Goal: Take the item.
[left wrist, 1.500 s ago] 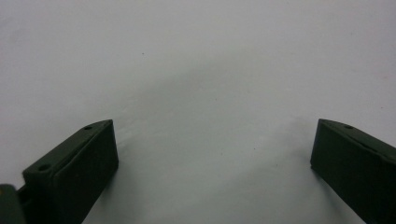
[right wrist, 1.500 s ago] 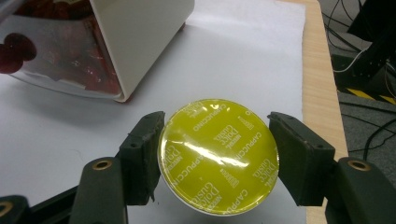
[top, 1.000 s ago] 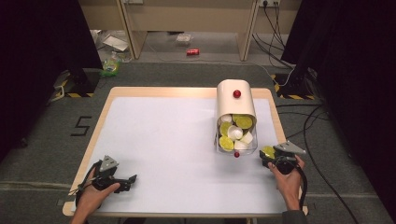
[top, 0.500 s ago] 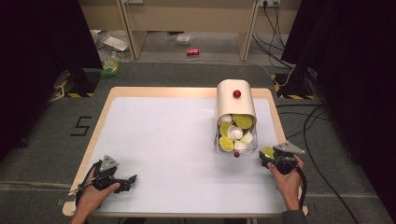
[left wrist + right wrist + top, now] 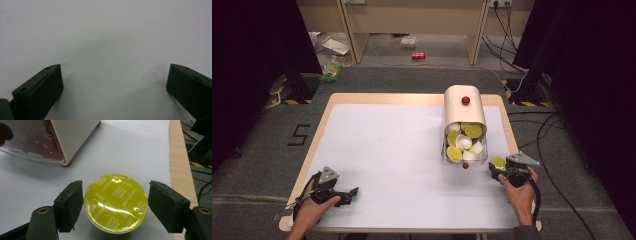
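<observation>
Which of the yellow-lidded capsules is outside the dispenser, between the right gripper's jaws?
The capsule on the table beside the dispenser, flanked by the right gripper with open jaws. The other yellow ones lie inside the dispenser's clear tray.

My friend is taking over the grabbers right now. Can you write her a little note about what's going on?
Right hand-held gripper: open, jaws either side of a yellow-lidded coffee capsule standing on the table near its right edge; not clamped yet.
Left hand-held gripper: open, holding nothing, low over bare table near the front left corner.
Capsule dispenser: lies beside the right gripper, with yellow and white capsules in its clear drawer.
Done: the gripper is lined up on one capsule.
Left: probably close on it and lift.
</observation>
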Demonstrator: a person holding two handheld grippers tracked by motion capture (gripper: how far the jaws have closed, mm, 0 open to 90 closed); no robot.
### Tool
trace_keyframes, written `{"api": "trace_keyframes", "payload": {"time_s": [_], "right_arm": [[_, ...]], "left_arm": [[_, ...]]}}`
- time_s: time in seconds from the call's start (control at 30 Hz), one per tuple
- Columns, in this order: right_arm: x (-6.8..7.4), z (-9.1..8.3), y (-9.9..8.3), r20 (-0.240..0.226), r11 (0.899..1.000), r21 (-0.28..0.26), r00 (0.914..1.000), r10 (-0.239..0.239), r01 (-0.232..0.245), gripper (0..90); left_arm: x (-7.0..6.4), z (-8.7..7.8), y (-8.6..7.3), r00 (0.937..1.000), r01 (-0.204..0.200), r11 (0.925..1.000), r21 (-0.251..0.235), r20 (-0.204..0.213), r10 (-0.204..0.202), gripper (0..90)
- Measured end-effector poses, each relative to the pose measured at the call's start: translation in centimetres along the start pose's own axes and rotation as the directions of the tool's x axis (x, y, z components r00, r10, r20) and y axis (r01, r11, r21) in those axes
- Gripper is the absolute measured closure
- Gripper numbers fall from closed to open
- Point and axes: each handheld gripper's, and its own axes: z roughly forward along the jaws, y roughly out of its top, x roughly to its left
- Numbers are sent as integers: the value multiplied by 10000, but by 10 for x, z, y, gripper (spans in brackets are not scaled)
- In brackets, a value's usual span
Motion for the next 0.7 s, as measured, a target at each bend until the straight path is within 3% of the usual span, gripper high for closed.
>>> {"api": "trace_keyframes", "payload": {"time_s": [0.3,0.7], "right_arm": [[4,-9,9,-95,9973,-733,9999,-41,34,278],[5,-28,19,21,9880,-1526,9997,241,-235,286]], "left_arm": [[0,0,0,10000,-2,10000,0,5,2,0],[0,0,0,10000,7,10000,-10,12,-7,2]]}}
